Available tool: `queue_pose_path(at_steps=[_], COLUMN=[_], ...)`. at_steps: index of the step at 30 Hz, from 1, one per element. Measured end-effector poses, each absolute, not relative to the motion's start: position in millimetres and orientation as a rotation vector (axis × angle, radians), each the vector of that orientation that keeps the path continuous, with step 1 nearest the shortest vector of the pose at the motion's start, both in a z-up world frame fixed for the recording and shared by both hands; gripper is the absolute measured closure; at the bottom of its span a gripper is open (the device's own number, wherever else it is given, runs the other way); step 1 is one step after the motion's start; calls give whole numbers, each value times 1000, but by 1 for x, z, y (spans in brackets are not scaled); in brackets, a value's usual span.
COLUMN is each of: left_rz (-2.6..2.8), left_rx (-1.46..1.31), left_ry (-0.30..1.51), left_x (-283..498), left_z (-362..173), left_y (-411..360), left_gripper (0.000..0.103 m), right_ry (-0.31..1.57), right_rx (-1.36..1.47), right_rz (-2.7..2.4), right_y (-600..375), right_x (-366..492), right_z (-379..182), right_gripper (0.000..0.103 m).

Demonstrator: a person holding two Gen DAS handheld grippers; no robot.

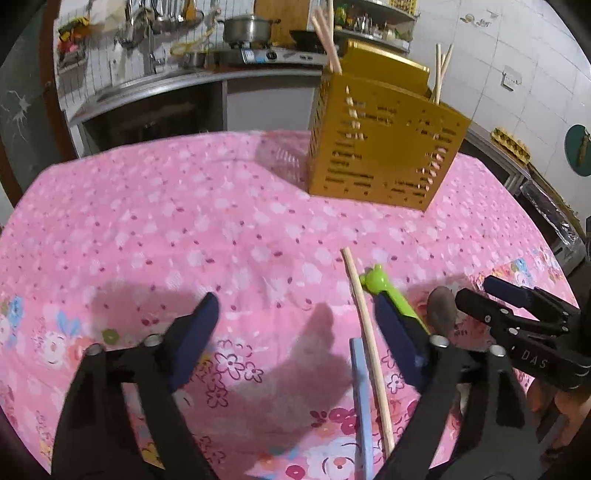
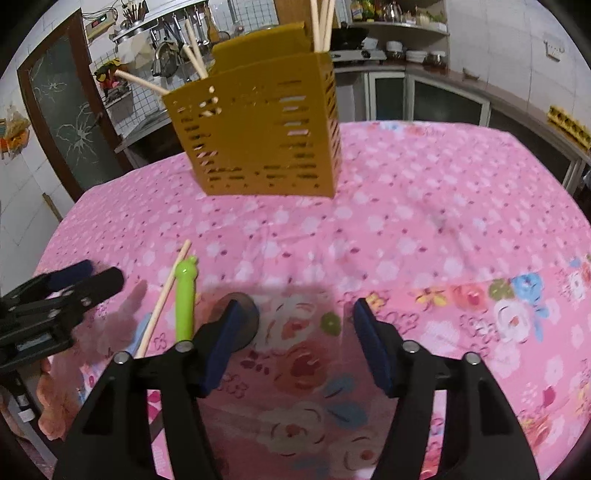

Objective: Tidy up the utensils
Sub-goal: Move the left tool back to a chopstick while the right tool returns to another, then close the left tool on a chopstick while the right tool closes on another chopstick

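Observation:
A yellow slotted utensil holder (image 1: 380, 147) (image 2: 258, 125) stands on the pink flowered tablecloth (image 1: 184, 229) with several wooden chopsticks (image 1: 327, 33) in it. On the cloth lie a loose wooden chopstick (image 1: 365, 325) (image 2: 162, 299), a green frog-headed utensil (image 1: 384, 291) (image 2: 184, 299), a blue flat handle (image 1: 360, 387) and a dark brown spoon bowl (image 1: 441, 308) (image 2: 245, 317). My left gripper (image 1: 295, 325) is open and empty, its right finger beside the green utensil. My right gripper (image 2: 295, 328) is open and empty, its left finger over the brown spoon; it also shows in the left wrist view (image 1: 487, 291).
A kitchen counter with a pot (image 1: 247, 29), a stove and hanging tools (image 2: 173, 40) runs behind the table. Shelves and a tiled wall stand at the right. The left gripper shows at the left edge of the right wrist view (image 2: 85, 280).

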State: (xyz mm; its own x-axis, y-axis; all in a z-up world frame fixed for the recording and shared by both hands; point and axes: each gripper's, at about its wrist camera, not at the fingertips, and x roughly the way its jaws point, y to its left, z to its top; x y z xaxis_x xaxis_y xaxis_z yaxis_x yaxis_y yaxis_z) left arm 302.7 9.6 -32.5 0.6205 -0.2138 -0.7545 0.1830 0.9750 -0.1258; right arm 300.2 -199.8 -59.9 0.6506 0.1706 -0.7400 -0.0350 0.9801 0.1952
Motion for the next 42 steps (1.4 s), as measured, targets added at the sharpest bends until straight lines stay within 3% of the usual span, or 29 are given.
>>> queue_pose_path(at_steps=[2, 11, 16, 20, 24, 31, 37, 42], left_rz=[-237, -224, -221, -216, -216, -235, -251, -257], left_rx=[-39, -2, 6, -4, 5, 23, 56, 57], left_ry=[889, 873, 868, 879, 887, 914, 959, 977], left_x=[304, 302, 302, 304, 304, 306, 312, 321], left_z=[-36, -34, -32, -34, -34, -39, -47, -48], left_y=[9, 2, 2, 6, 4, -7, -22, -31], left_gripper=[34, 36, 36, 36, 36, 38, 54, 61], right_ry=[876, 909, 909, 903, 886, 880, 898, 923], right_rx=[172, 180, 156, 163, 166, 164, 149, 133], right_rz=[133, 131, 108, 119, 125, 119, 123, 141], right_y=[-195, -180, -173, -171, -174, -192, -222, -235], right_x=[302, 308, 311, 311, 310, 315, 325, 334], right_z=[-64, -67, -68, -69, -67, -60, -63, -64], right_gripper=[53, 57, 72, 93, 98, 100, 100, 100])
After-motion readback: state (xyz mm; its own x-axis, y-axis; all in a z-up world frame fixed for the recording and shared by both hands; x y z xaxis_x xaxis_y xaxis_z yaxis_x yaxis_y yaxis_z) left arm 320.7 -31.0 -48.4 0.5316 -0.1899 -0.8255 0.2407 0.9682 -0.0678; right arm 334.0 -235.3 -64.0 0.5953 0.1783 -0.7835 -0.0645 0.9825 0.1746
